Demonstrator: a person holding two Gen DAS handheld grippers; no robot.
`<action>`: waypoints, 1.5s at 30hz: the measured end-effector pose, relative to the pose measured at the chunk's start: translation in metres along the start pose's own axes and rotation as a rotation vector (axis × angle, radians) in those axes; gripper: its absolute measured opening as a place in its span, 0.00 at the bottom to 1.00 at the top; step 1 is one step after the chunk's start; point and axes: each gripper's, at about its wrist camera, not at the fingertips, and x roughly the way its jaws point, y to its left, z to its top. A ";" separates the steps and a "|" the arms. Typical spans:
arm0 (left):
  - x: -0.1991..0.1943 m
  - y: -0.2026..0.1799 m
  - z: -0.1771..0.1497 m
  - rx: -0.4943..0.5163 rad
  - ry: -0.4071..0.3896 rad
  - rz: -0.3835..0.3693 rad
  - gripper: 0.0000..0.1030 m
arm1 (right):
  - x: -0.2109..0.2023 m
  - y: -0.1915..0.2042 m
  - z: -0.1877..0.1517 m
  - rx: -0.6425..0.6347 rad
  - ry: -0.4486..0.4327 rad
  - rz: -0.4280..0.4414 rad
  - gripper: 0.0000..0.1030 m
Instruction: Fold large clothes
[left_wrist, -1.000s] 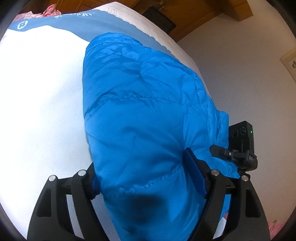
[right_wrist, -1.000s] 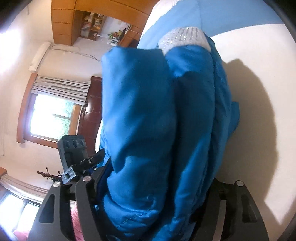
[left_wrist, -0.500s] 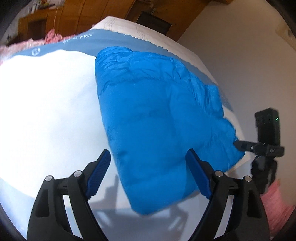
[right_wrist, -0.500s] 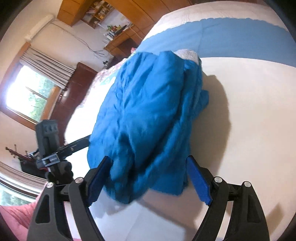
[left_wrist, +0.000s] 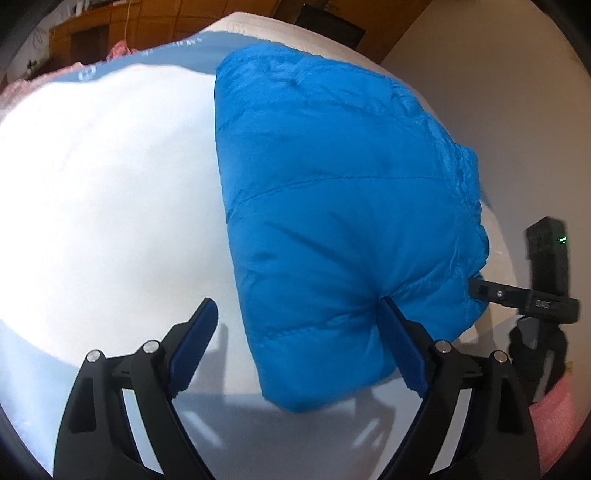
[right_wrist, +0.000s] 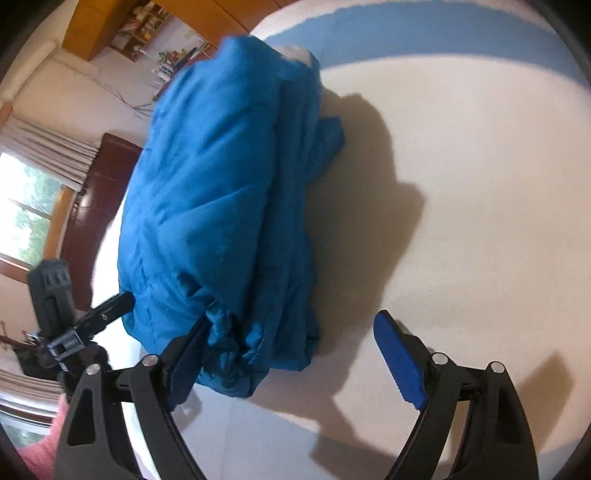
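On the bed (left_wrist: 110, 184), both grippers (left_wrist: 299, 350) (right_wrist: 291, 358) — spread wide now — have released the blue jacket (left_wrist: 332, 203).

both wrist cams angled down, close over the bed (left_wrist: 110, 177), from opposite sides, sharing the folded blue jacket (left_wrist: 332, 206) (right_wrist: 221, 206)

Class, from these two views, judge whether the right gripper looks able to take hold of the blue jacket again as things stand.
Probably yes. The right gripper is open just in front of the jacket, whose near edge lies by its left finger, and nothing sits between them on the bed.
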 end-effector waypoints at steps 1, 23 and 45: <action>-0.007 -0.006 0.000 0.019 0.000 0.029 0.82 | -0.007 0.008 -0.002 -0.013 -0.008 -0.021 0.86; -0.125 -0.059 -0.038 0.045 -0.106 0.296 0.88 | -0.119 0.123 -0.071 -0.186 -0.147 -0.306 0.96; -0.167 -0.072 -0.073 0.018 -0.126 0.367 0.88 | -0.148 0.141 -0.104 -0.160 -0.150 -0.360 0.96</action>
